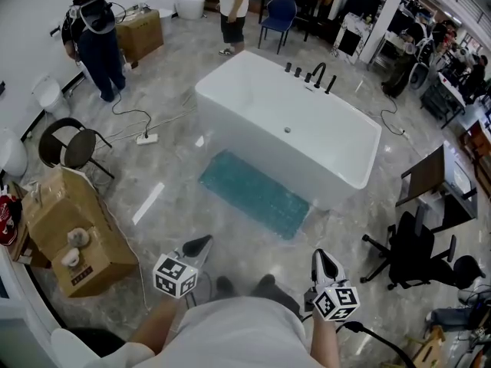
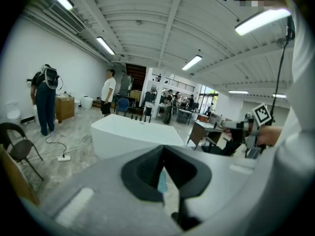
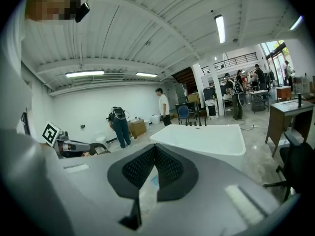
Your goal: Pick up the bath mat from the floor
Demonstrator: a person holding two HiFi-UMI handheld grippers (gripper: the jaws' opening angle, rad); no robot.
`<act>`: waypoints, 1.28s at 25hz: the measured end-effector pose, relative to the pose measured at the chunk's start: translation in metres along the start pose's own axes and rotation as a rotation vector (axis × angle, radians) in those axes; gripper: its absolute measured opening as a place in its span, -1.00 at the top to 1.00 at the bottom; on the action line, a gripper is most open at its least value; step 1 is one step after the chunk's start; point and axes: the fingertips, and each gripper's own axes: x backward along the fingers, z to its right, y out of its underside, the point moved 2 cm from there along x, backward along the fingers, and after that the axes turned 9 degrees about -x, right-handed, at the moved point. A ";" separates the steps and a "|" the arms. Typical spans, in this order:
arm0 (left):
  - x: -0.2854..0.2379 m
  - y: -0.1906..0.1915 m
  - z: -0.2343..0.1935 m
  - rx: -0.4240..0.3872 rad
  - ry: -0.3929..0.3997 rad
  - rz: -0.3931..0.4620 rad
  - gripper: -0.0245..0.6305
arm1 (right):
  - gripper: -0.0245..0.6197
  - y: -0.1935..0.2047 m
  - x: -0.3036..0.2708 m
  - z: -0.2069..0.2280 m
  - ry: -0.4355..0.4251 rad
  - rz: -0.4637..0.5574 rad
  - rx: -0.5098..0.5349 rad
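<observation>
Nearest the wearer, at 7 o'clock in the head view, the left gripper (image 1: 201, 242) has its jaws pressed together on nothing; at 5 o'clock the right gripper (image 1: 326, 261) is likewise closed and empty. Both hang above the grey marble floor (image 1: 176, 167), well apart from the mat, and both point toward it, with a sliver of teal showing past each gripper's tips in its own view. Ahead of them at 12 o'clock the teal bath mat (image 1: 255, 194) lies flat on the floor, its long axis running from 10 o'clock to 4 o'clock, parallel to the near side of the white bathtub (image 1: 291, 129) and just beside it. A cardboard box (image 1: 73, 228) sits at 9 o'clock. Farther off, at 11 o'clock, one person (image 1: 96, 41) bends over, and another (image 1: 234, 6) stands near 12
</observation>
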 end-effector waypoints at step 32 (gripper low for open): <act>0.007 0.013 -0.068 0.040 -0.058 0.015 0.92 | 0.91 0.009 -0.066 -0.030 -0.016 -0.025 -0.006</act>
